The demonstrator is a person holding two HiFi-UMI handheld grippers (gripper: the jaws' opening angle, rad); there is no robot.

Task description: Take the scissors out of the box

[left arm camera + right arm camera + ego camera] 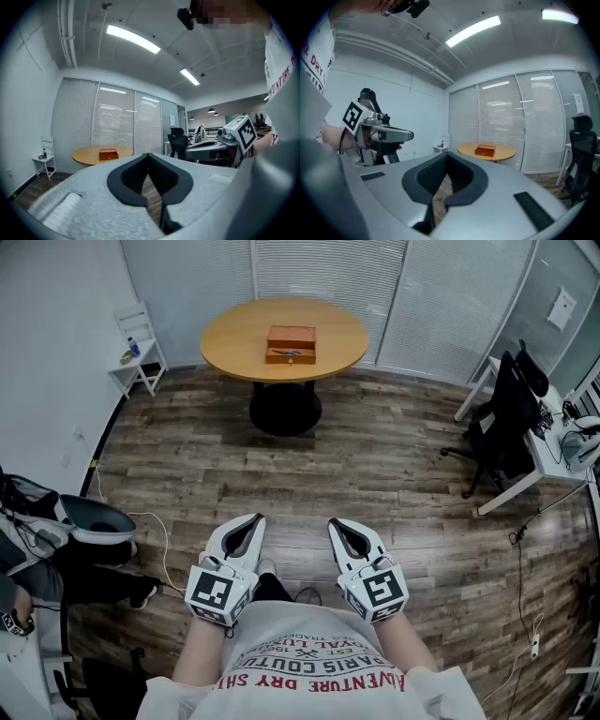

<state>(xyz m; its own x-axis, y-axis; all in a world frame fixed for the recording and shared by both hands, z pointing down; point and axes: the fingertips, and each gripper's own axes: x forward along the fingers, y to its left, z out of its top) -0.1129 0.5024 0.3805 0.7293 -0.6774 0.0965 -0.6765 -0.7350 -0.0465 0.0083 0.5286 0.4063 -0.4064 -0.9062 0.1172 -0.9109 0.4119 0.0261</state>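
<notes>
A brown wooden box (292,343) sits shut on a round wooden table (234,338) far across the room. It also shows small in the left gripper view, box (108,153), and in the right gripper view, box (485,150). No scissors are visible. My left gripper (257,519) and right gripper (334,523) are held side by side close to my body, pointing toward the table and far from it. Both are shut with nothing between their jaws. The left gripper (148,155) and the right gripper (447,154) show tips meeting.
Wood-plank floor (309,474) lies between me and the table. A white chair (139,348) stands at the left wall, a black office chair (502,423) and a white desk (548,451) at the right. A person's gear and cables (56,531) lie at the left. Blinds cover the glass walls behind.
</notes>
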